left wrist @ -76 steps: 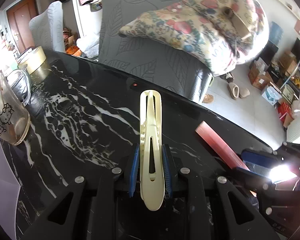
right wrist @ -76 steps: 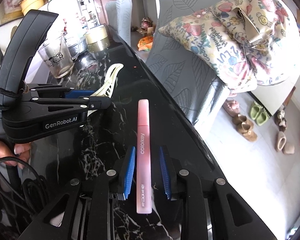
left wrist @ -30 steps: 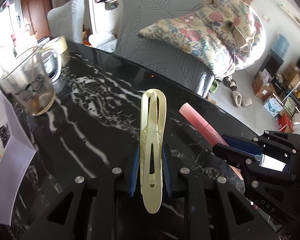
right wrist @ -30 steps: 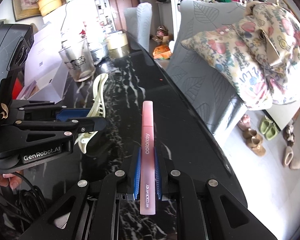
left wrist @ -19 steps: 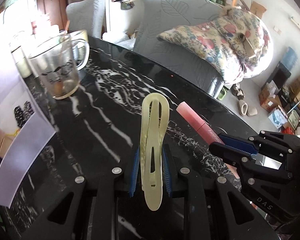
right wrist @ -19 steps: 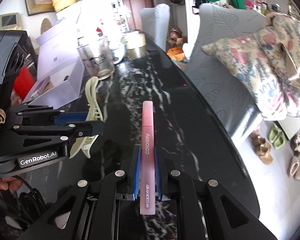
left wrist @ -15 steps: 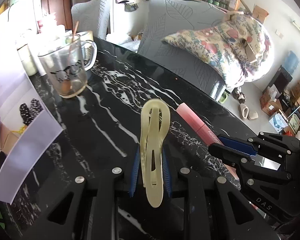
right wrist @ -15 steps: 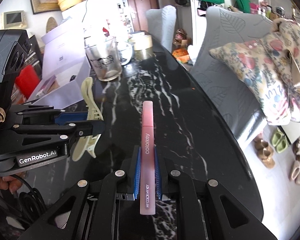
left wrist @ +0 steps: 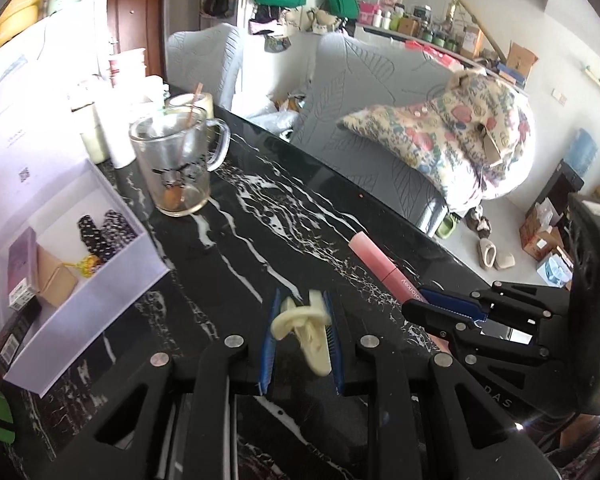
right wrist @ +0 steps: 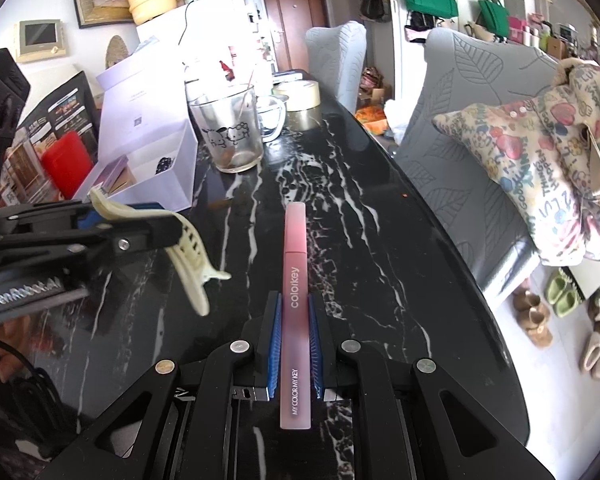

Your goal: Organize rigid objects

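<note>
Both grippers loaded, the open box off to the left of them

The left gripper (left wrist: 300,340) is pinched on a cream hair clip (left wrist: 305,330), which sits skewed between the blue pads, its long axis tipped across the jaws rather than running straight out along them. The right gripper (right wrist: 294,336) is pressed together on a pink lip gloss tube (right wrist: 295,280), whose long axis runs straight forward along the fingers, over the black marble table (right wrist: 380,240). The lavender box (left wrist: 92,264), open and already holding small items, lies ahead and to the left of both tools, beside the glass mug (left wrist: 176,168); the left gripper is the nearer one, so I judge it should deliver first. Compared with half a second ago, the clip has slewed from upright and lengthwise to crooked in the grip, and the box fills more of the left view.
</note>
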A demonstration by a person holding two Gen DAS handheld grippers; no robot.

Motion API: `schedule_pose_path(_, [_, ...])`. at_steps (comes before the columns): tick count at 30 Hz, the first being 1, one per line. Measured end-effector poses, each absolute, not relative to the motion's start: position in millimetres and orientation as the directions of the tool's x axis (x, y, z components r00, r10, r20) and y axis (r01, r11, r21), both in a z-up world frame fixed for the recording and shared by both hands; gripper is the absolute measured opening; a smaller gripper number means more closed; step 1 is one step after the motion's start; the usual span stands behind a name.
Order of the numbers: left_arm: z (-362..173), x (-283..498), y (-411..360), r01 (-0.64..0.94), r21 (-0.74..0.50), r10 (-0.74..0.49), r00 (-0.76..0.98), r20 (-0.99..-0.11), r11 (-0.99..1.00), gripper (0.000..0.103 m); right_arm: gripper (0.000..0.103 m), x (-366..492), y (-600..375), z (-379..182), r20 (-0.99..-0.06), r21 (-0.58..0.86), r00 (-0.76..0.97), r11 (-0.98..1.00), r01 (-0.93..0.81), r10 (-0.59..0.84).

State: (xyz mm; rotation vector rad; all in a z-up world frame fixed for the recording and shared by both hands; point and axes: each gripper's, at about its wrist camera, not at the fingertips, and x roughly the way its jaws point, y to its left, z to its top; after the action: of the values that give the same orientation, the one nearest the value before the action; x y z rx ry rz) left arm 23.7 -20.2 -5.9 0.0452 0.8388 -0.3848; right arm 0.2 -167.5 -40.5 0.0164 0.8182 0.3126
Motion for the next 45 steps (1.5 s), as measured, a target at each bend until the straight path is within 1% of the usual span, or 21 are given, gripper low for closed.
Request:
schedule_pose_path(7, [-3.3, 18.6, -5.1, 0.317, -0.117, -0.301, 0.629, -0.717, 0.941, 0.022, 0.013, -0.2, -154.1, -37.9, -0.71, 0.129, 0.636, 0.943, -0.306, 0.304])
schedule_pose_path(16, [-24.0, 24.4, 1.7, 0.309, -0.191, -0.342, 0.568, -0.749, 0.932, 0.022, 0.013, -3.0, -154.1, -37.1, -0.713, 0.122, 0.638, 0.948, -0.293, 0.289])
schedule_pose_path(22, [-41.6, 27.2, 4.6, 0.302, -0.234, -0.362, 0.496, -0.789, 0.924, 0.022, 0.013, -1.5, -159.0, -41.9, -0.725, 0.136, 0.626, 0.95, -0.281, 0.289])
schedule_pose_path(27, [-59.3, 32.9, 16.3, 0.217, -0.272, -0.343, 0.451, -0.824, 0.938, 0.022, 0.013, -0.2, -159.4, -43.9, -0.727, 0.14, 0.622, 0.95, -0.28, 0.291])
schedule_pose_path(30, [-59.9, 30.7, 23.3, 0.197, -0.317, -0.373, 0.465, -0.803, 0.928, 0.022, 0.013, 0.9, -159.4, -45.6, -0.729, 0.148, 0.618, 0.949, -0.278, 0.294])
schedule_pose_path(32, [-55.3, 27.8, 23.6, 0.214, -0.296, -0.364, 0.499, -0.787, 0.931, 0.022, 0.013, 1.2, -160.0, -46.8, -0.731, 0.152, 0.615, 0.949, -0.275, 0.295])
schedule_pose_path(35, [-49.4, 25.5, 18.7, 0.23, -0.184, -0.283, 0.544, -0.789, 0.956, 0.022, 0.013, 1.8, -160.7, -47.5, -0.733, 0.154, 0.614, 0.951, -0.27, 0.293])
schedule_pose_path(36, [-49.3, 25.6, 18.1, 0.228, -0.164, -0.266, 0.546, -0.794, 0.96, 0.022, 0.013, 1.9, -160.8, -47.8, -0.734, 0.154, 0.613, 0.951, -0.268, 0.292])
schedule_pose_path(39, [-52.6, 31.0, 20.7, 0.212, -0.169, -0.257, 0.523, -0.813, 0.963, 0.022, 0.013, 2.7, -161.4, -49.0, -0.737, 0.157, 0.611, 0.952, -0.264, 0.291])
schedule_pose_path(40, [-54.5, 32.3, 21.4, 0.206, -0.175, -0.258, 0.513, -0.818, 0.963, 0.025, 0.013, 3.0, -161.0, -49.2, -0.738, 0.158, 0.61, 0.952, -0.263, 0.291])
schedule_pose_path(41, [-57.1, 33.2, 22.6, 0.199, -0.176, -0.254, 0.504, -0.825, 0.964, 0.03, 0.013, 3.3, -160.8, -49.6, -0.739, 0.159, 0.608, 0.952, -0.262, 0.291])
schedule_pose_path(42, [-58.5, 33.8, 22.9, 0.194, -0.172, -0.248, 0.501, -0.829, 0.966, 0.048, 0.013, 3.7, -160.5, -50.0, -0.74, 0.159, 0.607, 0.952, -0.262, 0.291])
schedule_pose_path(43, [-59.6, 34.0, 23.5, 0.187, -0.166, -0.24, 0.502, -0.831, 0.968, 0.075, 0.013, 3.8, -160.5, -50.5, -0.741, 0.159, 0.606, 0.952, -0.262, 0.291])
schedule_pose_path(44, [-59.8, 33.5, 24.4, 0.18, -0.16, -0.231, 0.51, -0.829, 0.971, 0.088, 0.013, 4.1, -160.5, -51.0, -0.743, 0.159, 0.604, 0.952, -0.263, 0.29])
schedule_pose_path(45, [-59.1, 32.7, 25.6, 0.175, -0.157, -0.227, 0.52, -0.823, 0.972, 0.103, 0.013, 4.5, -160.6, -51.5, -0.744, 0.158, 0.602, 0.952, -0.262, 0.289])
